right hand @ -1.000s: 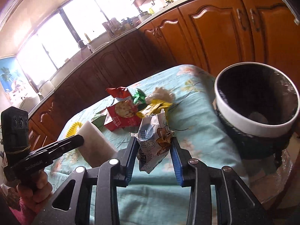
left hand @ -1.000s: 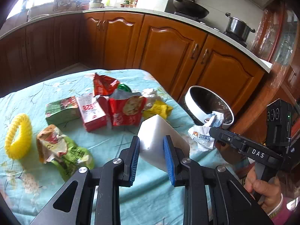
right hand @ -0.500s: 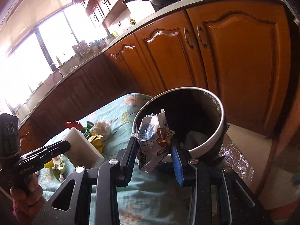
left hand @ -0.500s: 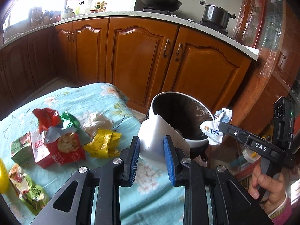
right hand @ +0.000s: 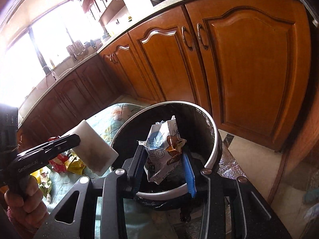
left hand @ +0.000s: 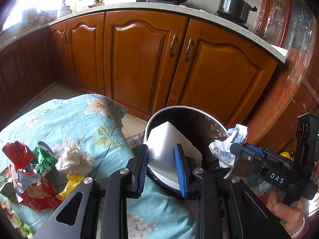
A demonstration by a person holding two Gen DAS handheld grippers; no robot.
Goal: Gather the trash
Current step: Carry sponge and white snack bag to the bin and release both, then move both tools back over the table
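Our left gripper [left hand: 162,166] has its jaws clamped on a white foam block [left hand: 169,141] over the near rim of the trash bin [right hand: 214,139]. Our right gripper's [right hand: 164,172] jaws grip a crumpled wrapper [right hand: 162,151] above the bin's mouth.

White foam block [left hand: 169,151] and crumpled printed wrapper [right hand: 164,151] poised over black-lined bin [right hand: 214,151].
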